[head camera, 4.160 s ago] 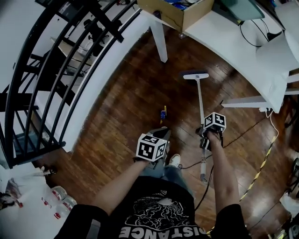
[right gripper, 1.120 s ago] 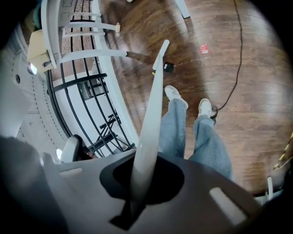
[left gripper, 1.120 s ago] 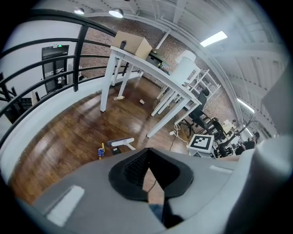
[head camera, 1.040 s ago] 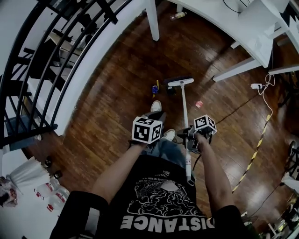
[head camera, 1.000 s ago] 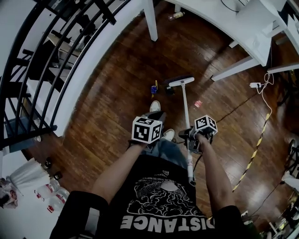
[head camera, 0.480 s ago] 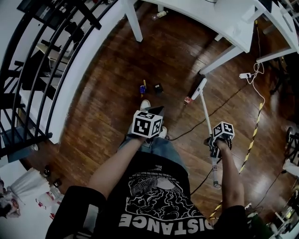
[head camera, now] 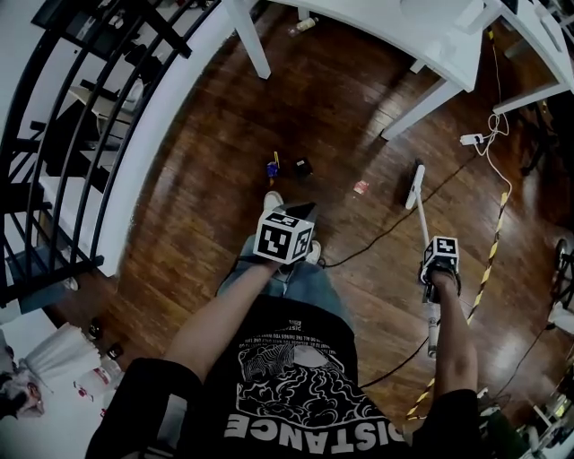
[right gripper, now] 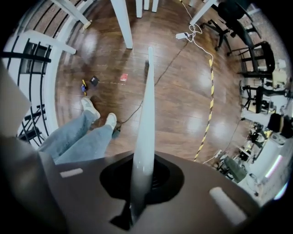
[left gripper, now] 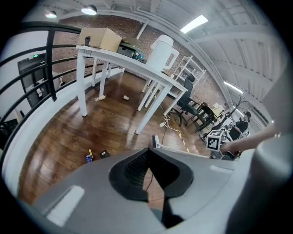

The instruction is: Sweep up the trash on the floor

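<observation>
My right gripper is shut on the white handle of a broom, out to my right. The broom's head rests on the wooden floor, right of the trash. The trash lies ahead of my shoes: a pink scrap, a small black piece and a blue and yellow piece. In the right gripper view the handle runs straight out from the right gripper. My left gripper hangs over my legs. Its jaws are shut with nothing seen between them.
A white table stands ahead with legs on the floor and a bottle under it. A black railing curves along the left. A power strip, a black cable and a yellow-black cable lie to the right.
The right gripper has swung the broom to the right, so its head has moved from beside the trash to well right of the pink scrap. The left gripper has stayed over my legs.
</observation>
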Motion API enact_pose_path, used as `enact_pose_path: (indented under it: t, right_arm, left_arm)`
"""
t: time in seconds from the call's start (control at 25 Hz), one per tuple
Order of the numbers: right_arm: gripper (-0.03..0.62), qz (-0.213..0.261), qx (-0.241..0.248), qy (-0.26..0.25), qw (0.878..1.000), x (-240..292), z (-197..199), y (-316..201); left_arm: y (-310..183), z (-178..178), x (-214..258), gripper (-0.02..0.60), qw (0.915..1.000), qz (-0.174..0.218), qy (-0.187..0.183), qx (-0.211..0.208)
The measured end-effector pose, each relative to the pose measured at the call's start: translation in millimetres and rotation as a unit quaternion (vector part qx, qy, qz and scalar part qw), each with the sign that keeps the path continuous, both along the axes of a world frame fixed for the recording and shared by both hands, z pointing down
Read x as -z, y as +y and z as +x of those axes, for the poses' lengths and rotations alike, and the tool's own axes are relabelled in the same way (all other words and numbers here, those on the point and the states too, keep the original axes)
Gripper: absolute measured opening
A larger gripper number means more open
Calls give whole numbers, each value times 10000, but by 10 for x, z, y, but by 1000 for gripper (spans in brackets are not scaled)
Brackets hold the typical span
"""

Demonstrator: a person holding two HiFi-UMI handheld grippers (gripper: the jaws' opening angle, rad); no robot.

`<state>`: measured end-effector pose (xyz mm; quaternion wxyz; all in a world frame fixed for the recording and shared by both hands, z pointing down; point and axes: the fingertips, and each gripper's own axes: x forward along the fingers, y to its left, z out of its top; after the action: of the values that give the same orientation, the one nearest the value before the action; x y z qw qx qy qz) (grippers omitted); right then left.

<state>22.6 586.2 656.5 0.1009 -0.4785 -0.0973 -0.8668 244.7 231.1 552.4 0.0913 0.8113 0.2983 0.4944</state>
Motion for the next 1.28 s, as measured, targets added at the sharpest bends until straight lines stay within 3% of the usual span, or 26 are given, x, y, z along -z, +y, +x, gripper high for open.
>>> enact_pose_path:
  t: [0.16,0.4,0.56,0.68,0.92,1.28]
  right_arm:
    - [0,-211,509,-274,9981,-37,-60,-35]
    - [0,-54,1295,-327,9910,-208,0,-416]
    - [0,154,1499,-449,9876,-242,-35,-879]
    - [0,222,1369,-366,9897,-297,-9,-1230]
    - [0,520,617,-365,9961,-211,64,-2072]
    - [0,830,-119,-259,9961,-135,336,-3283]
  left_arm:
    - [-118,-56,-26,6,9999,110,-63,75]
    - [-345,-116,-51,6,9995,164,-122,259]
    - [-529,-168,-52,6,9991,133,-167,379]
    - [-746,-214,-86,6,9985,101,-228,479]
    - [-1237,-253,-139,6,9971,-32,-348,676]
    - [-2086,-138,-173,6,9942,-213,-447,952]
